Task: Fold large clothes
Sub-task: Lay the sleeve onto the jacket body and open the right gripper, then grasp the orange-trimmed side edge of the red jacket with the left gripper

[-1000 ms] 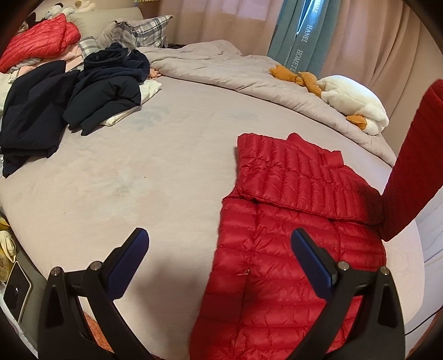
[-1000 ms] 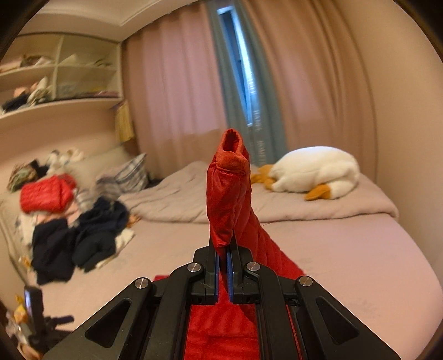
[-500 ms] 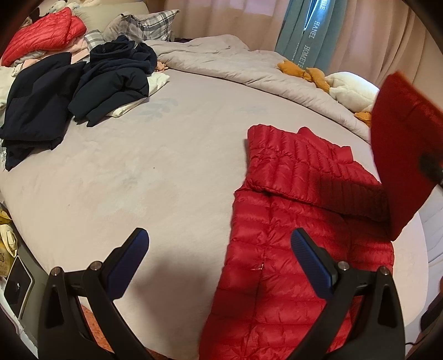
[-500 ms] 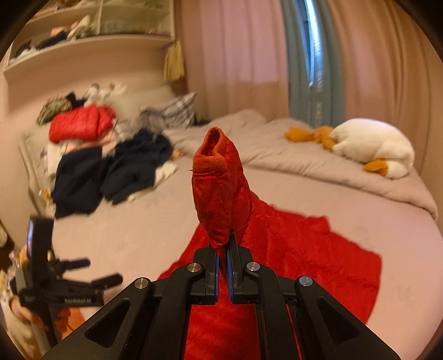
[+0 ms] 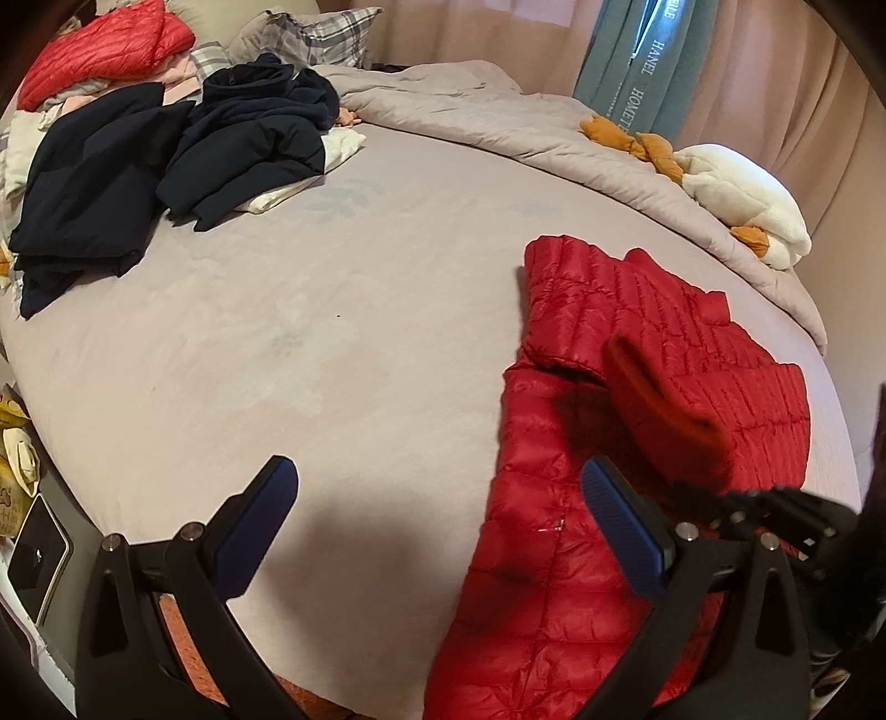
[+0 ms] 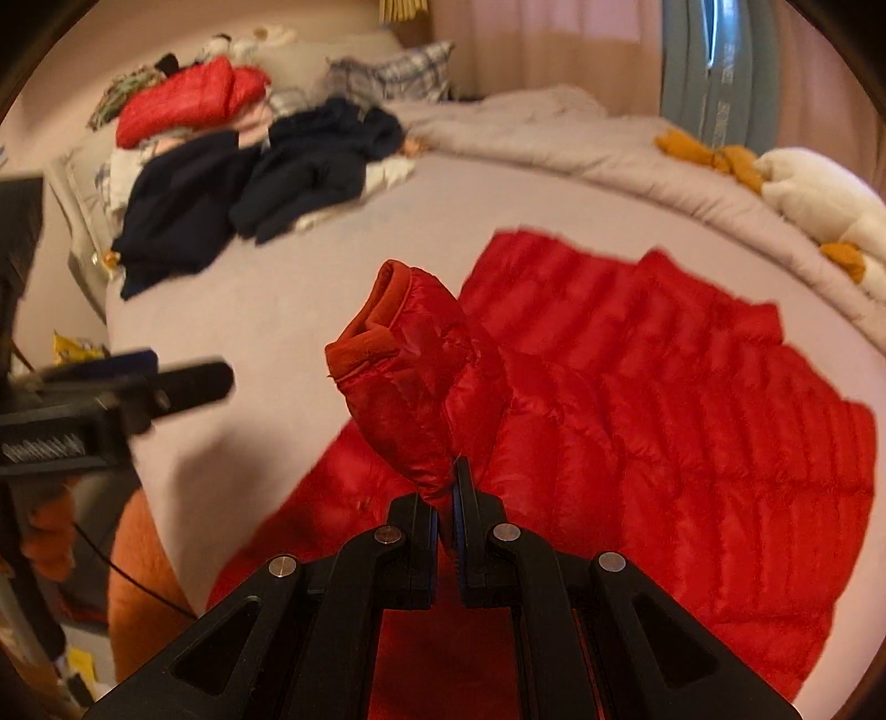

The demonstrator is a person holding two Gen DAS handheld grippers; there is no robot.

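Red quilted jacket (image 5: 653,354), its cuff (image 6: 368,332) a duller orange-red. Pale grey-pink sheet (image 5: 332,343) with faint leaf prints. Navy clothes (image 5: 243,133) — heaped beside a second red jacket (image 5: 105,47). Grey-and-white plaid pillow (image 5: 315,27). White plush (image 5: 742,194) with orange feet. Teal curtain (image 5: 648,55), white lettering — pink drapes (image 5: 775,77) alongside.

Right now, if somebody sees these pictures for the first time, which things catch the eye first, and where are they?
The bright red puffer jacket spread on the near right of the bed stands out first. The right claw pinches its sleeve above it. Dark navy clothes are piled at the far left, and a white plush toy lies at the far right.
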